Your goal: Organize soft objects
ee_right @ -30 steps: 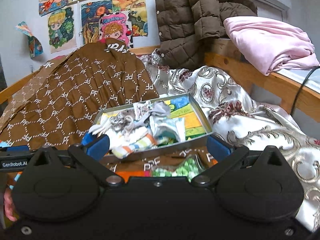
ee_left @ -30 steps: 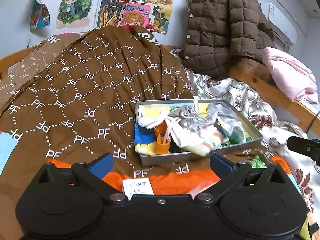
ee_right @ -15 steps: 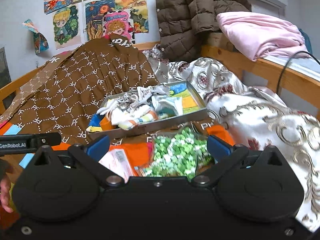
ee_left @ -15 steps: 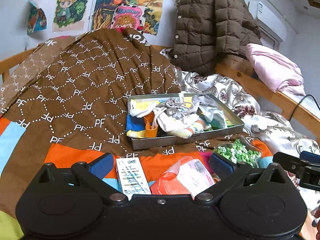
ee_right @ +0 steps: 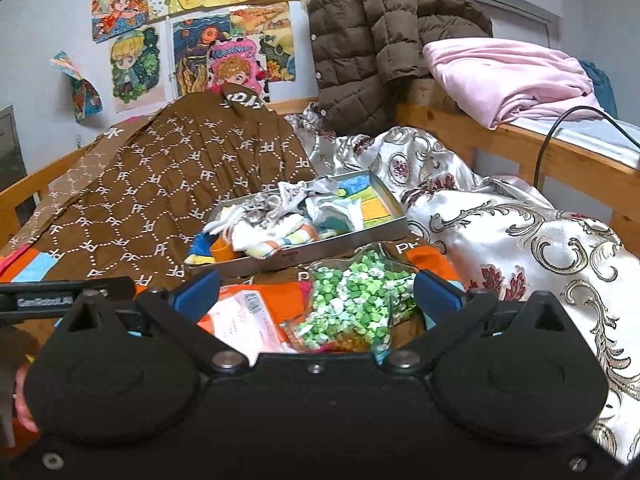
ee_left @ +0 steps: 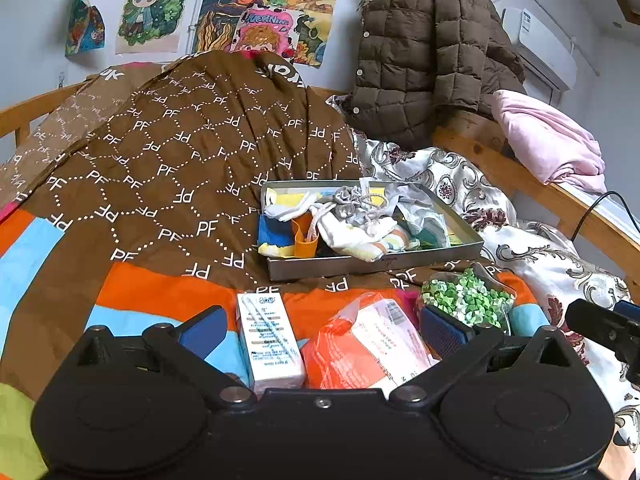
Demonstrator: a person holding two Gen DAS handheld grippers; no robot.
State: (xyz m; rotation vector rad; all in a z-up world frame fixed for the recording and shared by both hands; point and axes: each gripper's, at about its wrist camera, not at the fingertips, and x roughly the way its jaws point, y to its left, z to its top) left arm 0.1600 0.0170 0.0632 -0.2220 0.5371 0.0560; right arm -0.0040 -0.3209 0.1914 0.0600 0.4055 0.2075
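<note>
— While I'm holding both wrists over the bed, what writing are you reading?

— "PF" is repeating all over the brown quilt (ee_left: 168, 168), and "MORNING" is showing on a pink poster (ee_left: 266, 32). "GenRobot.AI" is showing on the left gripper (ee_right: 44, 302) in my right view.

— Gripper states?

— I'm seeing the left gripper (ee_left: 320, 330) spread wide, holding nothing; the right gripper (ee_right: 316, 294) likewise wide and empty. The soft clothes (ee_left: 360, 224) are lying heaped in the grey tray (ee_left: 376, 264), just beyond a white carton (ee_left: 268, 340), whose print I cannot make out.
</note>
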